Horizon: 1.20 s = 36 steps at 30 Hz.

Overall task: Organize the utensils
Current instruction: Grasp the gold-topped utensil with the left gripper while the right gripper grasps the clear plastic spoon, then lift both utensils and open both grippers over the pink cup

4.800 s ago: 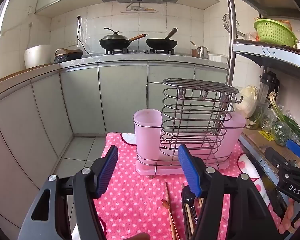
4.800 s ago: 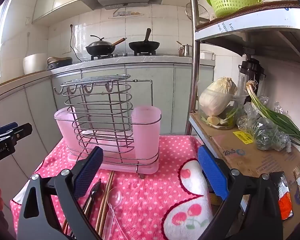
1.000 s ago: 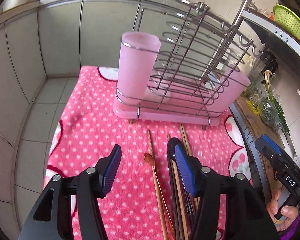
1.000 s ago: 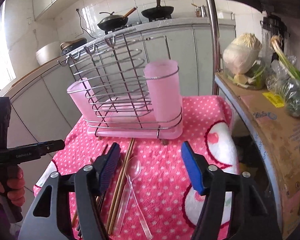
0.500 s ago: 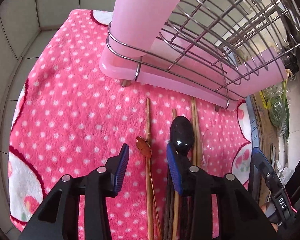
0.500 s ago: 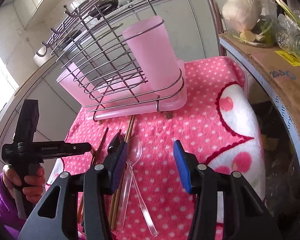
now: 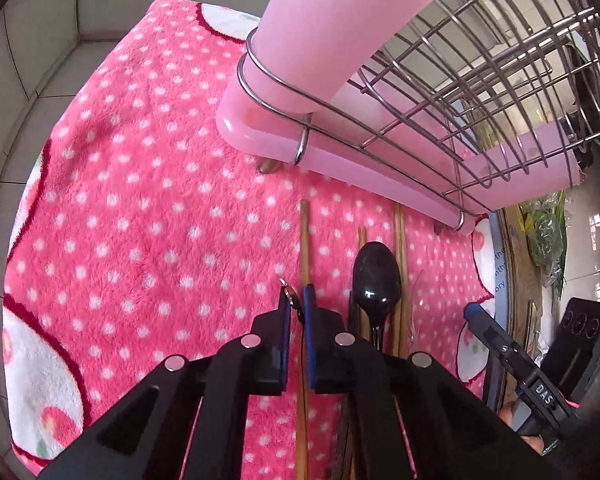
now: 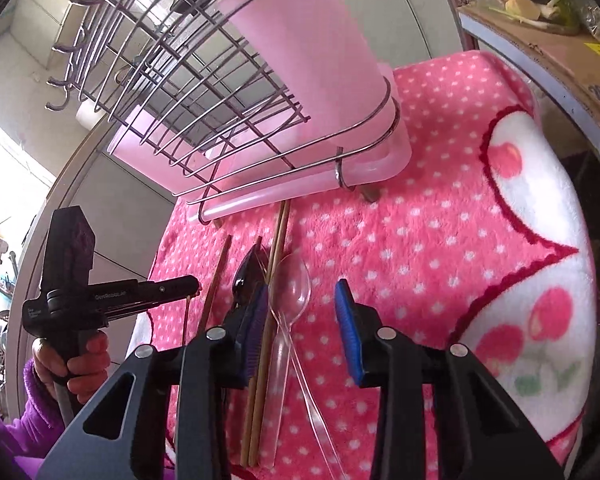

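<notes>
My left gripper is shut on the bowl of a small copper spoon, whose thin handle hangs down. Wooden chopsticks, a black spoon and further chopsticks lie beside it on the pink dotted cloth. My right gripper is open just above a clear plastic spoon, with chopsticks and the black spoon at its left finger. The wire rack with pink cups stands behind the utensils.
A cardboard-covered shelf with greens runs along the right of the cloth. Grey cabinet doors and tiled floor lie to the left. The cloth's white cherry patch is to my right gripper's right.
My left gripper has dropped to the cloth and shut on the copper spoon. My right gripper has come lower and closer over the clear spoon, still open.
</notes>
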### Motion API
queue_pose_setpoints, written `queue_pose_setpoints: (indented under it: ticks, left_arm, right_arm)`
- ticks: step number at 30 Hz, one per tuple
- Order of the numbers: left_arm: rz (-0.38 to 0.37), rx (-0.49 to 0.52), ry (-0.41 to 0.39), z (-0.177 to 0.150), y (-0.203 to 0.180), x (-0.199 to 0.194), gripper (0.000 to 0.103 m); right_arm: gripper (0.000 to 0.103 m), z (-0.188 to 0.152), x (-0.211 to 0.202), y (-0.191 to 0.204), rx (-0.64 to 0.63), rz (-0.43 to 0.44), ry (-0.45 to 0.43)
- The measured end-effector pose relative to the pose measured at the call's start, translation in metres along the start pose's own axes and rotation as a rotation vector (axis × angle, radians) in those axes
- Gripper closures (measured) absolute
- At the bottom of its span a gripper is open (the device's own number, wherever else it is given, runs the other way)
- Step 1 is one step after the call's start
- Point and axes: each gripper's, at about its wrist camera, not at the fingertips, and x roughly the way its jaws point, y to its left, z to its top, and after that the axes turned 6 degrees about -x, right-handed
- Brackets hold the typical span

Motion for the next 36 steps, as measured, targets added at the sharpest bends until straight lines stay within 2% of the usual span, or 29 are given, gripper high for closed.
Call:
queue_pose_setpoints:
  ticks: [3, 9, 11, 12, 14, 20, 29, 36]
  left_arm:
    - [-0.029, 0.013, -0.016, 0.000, 0.000, -0.012, 0.099]
    - [-0.087, 0.044, -0.046, 0.000, 0.005, -0.040, 0.100]
    - [-0.101, 0.048, -0.056, 0.001, 0.006, -0.048, 0.100]
    - [-0.108, 0.049, -0.061, 0.001, 0.007, -0.051, 0.100]
    - [-0.120, 0.050, -0.073, 0.001, 0.007, -0.058, 0.100]
    - [-0.175, 0.078, -0.128, 0.005, 0.008, -0.086, 0.101]
    - [-0.232, 0.136, -0.220, -0.001, -0.011, -0.114, 0.101]
    - [-0.260, 0.183, -0.304, -0.007, -0.028, -0.142, 0.101]
  right_arm:
    - [0.068, 0.008, 0.014, -0.002, 0.020, 0.037, 0.032]
    - [0.068, 0.016, 0.046, -0.002, 0.008, 0.016, 0.107]
    - [0.084, 0.014, 0.054, -0.002, 0.004, -0.004, 0.125]
    - [0.096, 0.013, 0.054, -0.001, -0.004, -0.017, 0.126]
    - [0.099, 0.012, 0.054, -0.002, 0.011, -0.006, 0.120]
    - [0.100, 0.009, 0.008, 0.008, -0.015, -0.028, 0.003]
    - [0.101, 0.011, -0.061, 0.049, -0.168, -0.178, -0.216]
    - [0.101, 0.014, -0.102, 0.068, -0.226, -0.223, -0.365]
